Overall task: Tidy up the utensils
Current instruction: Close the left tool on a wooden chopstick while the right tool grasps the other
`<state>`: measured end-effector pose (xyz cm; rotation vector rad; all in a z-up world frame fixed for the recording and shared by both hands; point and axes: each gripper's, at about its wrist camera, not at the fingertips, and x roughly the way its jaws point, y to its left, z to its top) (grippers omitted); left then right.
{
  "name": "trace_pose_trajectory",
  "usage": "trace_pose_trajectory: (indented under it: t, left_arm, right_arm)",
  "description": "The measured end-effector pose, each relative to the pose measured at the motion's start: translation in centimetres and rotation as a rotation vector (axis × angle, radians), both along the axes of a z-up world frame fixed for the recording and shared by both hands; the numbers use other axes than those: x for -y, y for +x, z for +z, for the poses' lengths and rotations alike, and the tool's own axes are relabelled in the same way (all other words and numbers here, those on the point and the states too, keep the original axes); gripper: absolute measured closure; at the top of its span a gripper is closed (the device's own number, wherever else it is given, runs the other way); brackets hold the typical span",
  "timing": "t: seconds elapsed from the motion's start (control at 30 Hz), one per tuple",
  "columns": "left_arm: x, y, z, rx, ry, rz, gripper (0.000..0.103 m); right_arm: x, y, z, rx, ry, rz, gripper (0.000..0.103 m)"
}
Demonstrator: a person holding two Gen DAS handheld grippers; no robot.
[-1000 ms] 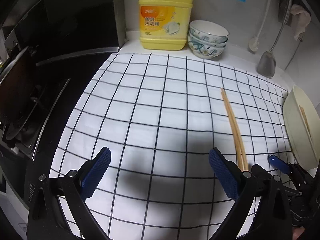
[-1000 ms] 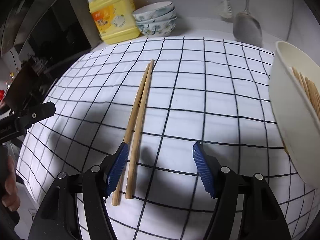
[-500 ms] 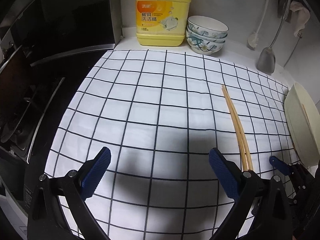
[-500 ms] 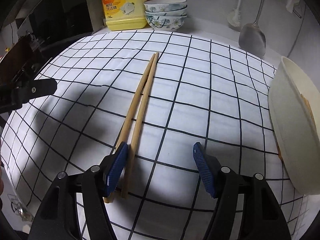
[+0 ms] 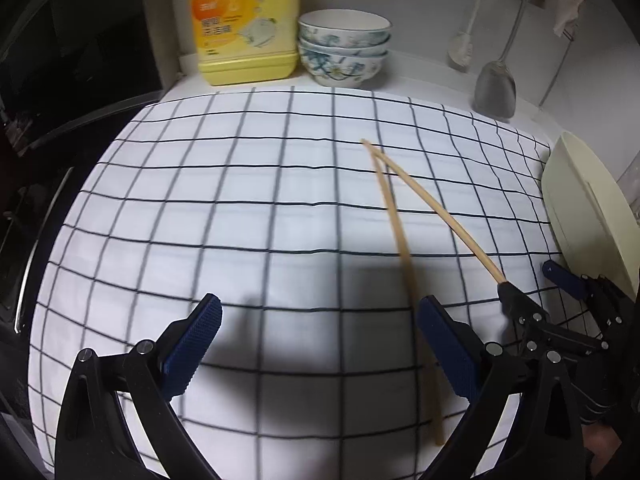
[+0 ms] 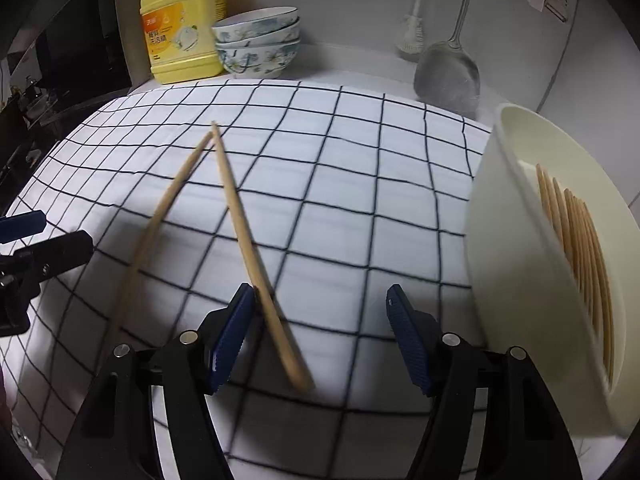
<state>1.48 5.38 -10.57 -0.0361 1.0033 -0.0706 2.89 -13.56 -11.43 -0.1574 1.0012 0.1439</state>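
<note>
Two wooden chopsticks lie splayed in a V on the black-checked white cloth [image 5: 240, 240], far tips touching. The right chopstick [image 6: 244, 232] [image 5: 440, 216] runs in between the jaws of my right gripper [image 6: 320, 300] [image 5: 532, 284], which is open, and rests against its left pad [image 6: 236, 328]. The left chopstick [image 6: 160, 216] [image 5: 396, 232] passes behind the right finger [image 5: 444, 344] of my left gripper [image 5: 318, 320] [image 6: 44, 236], which is open with only cloth between its fingers. A cream tray [image 6: 520, 240] [image 5: 580, 208] at the right holds several chopsticks [image 6: 576, 240].
At the back stand a yellow detergent jug [image 5: 244, 24] and stacked floral bowls [image 5: 344, 48]. A metal spatula [image 6: 448, 72] and a brush [image 6: 412, 36] hang on the wall. A dark stove [image 5: 60, 100] borders the cloth on the left.
The chopsticks, which lay side by side, have spread into a V; the right one's near end swung in between the right gripper's jaws. Both grippers have shifted over the cloth.
</note>
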Motion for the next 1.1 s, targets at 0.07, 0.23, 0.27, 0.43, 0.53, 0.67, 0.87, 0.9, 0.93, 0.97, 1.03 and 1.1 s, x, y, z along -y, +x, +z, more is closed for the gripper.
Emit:
trace_pose_trajectory:
  t: [0.07, 0.23, 0.27, 0.43, 0.53, 0.67, 0.87, 0.9, 0.93, 0.97, 1.03, 1.1]
  left_arm:
    - [1.2, 0.4, -0.4, -0.003, 0.012, -0.005, 0.006]
    - [2.6, 0.8, -1.4, -0.02, 0.019, 0.003, 0.006]
    - [2.6, 0.8, -1.5, -0.02, 0.022, 0.004, 0.006]
    - [3.2, 0.8, -2.2, -0.019, 0.041, 0.006, 0.012]
    - [3.5, 0.9, -2.3, -0.006, 0.063, 0.005, 0.018]
    - [3.7, 1.0, -2.3, 0.015, 0.064, -0.002, 0.025]
    - [4.2, 1.3, -1.8, 0.034, 0.056, -0.033, 0.059]
    - [4.3, 1.4, -1.7, 0.035, 0.054, -0.04, 0.073]
    - [4.4, 1.5, -1.7, 0.035, 0.052, -0.049, 0.088]
    - [4.5, 1.5, -1.7, 0.032, 0.048, -0.058, 0.094]
    - [4.6, 1.6, -1.7, 0.028, 0.053, -0.069, 0.096]
    - [4.5, 1.6, -1.7, 0.024, 0.043, -0.079, 0.096]
  right_arm:
    - [0.6, 0.5, 0.1, 0.005, -0.014, 0.017, 0.038]
    - [0.2, 1.0, 0.0, 0.006, -0.018, 0.101, 0.039]
    - [0.1, 1.1, 0.0, 0.009, -0.02, 0.114, 0.039]
    - [0.3, 1.5, -0.2, 0.006, 0.014, 0.149, 0.039]
    - [0.4, 1.8, -0.3, 0.001, 0.034, 0.166, 0.039]
    - [0.4, 2.0, -0.3, 0.0, 0.057, 0.192, 0.044]
    - [-0.4, 2.3, -0.2, -0.003, 0.07, 0.228, 0.057]
    - [-0.6, 2.4, -0.2, -0.004, 0.07, 0.236, 0.063]
    - [-1.0, 2.4, -0.1, -0.004, 0.067, 0.25, 0.067]
    - [-1.3, 2.4, -0.1, -0.003, 0.064, 0.26, 0.076]
    - [-2.2, 2.1, 0.0, 0.004, 0.044, 0.282, 0.088]
    - [-2.7, 1.9, 0.0, 0.008, 0.034, 0.279, 0.096]
